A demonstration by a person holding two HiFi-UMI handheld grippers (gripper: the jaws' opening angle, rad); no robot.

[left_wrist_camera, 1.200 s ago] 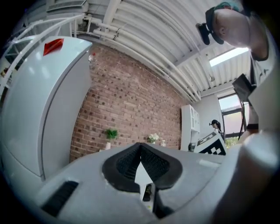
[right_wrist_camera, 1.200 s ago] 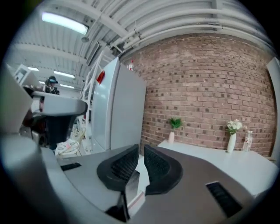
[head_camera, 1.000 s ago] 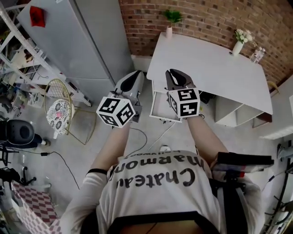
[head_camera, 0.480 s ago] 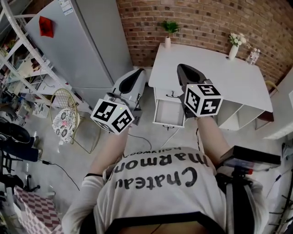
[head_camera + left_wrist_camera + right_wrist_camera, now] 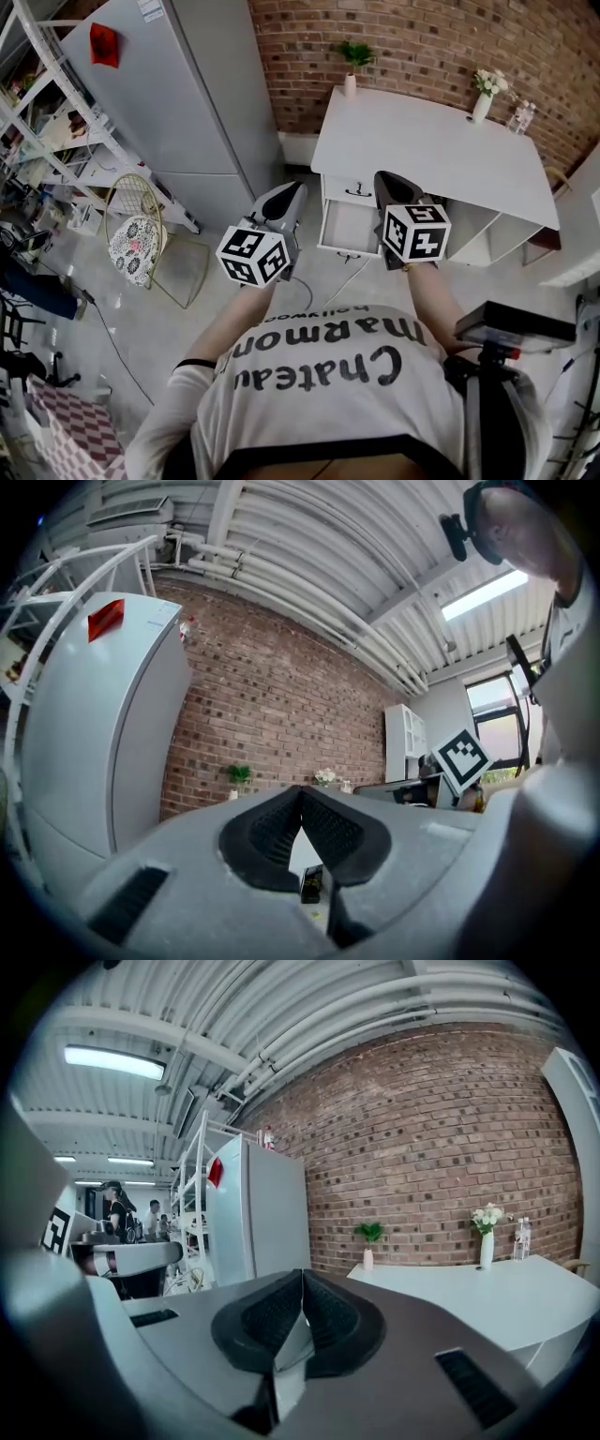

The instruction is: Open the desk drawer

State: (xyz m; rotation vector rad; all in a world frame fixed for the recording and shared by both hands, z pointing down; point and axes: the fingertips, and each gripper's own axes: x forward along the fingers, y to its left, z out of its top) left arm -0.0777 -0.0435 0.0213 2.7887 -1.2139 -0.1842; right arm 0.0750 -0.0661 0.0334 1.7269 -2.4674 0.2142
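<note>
The white desk (image 5: 441,141) stands against the brick wall. Its drawer (image 5: 347,227) is pulled out at the desk's left front, below a shut drawer front with a dark handle (image 5: 356,192). My right gripper (image 5: 382,178) hovers just right of the open drawer and touches nothing. In the right gripper view the right gripper (image 5: 302,1279) has its jaws closing the last bit, pads meeting on nothing. My left gripper (image 5: 298,190) hangs left of the drawer, over the floor. Seen in its own view, the left gripper (image 5: 301,794) is shut and empty.
A tall grey cabinet (image 5: 187,94) stands left of the desk, with white shelving (image 5: 47,122) and a wire chair (image 5: 131,234) further left. A potted plant (image 5: 352,66) and a flower vase (image 5: 484,94) sit at the desk's back edge. A cable (image 5: 342,279) lies on the floor.
Both grippers have drawn back from the desk toward the person, and the left one has shifted right. The drawer stays pulled out.
</note>
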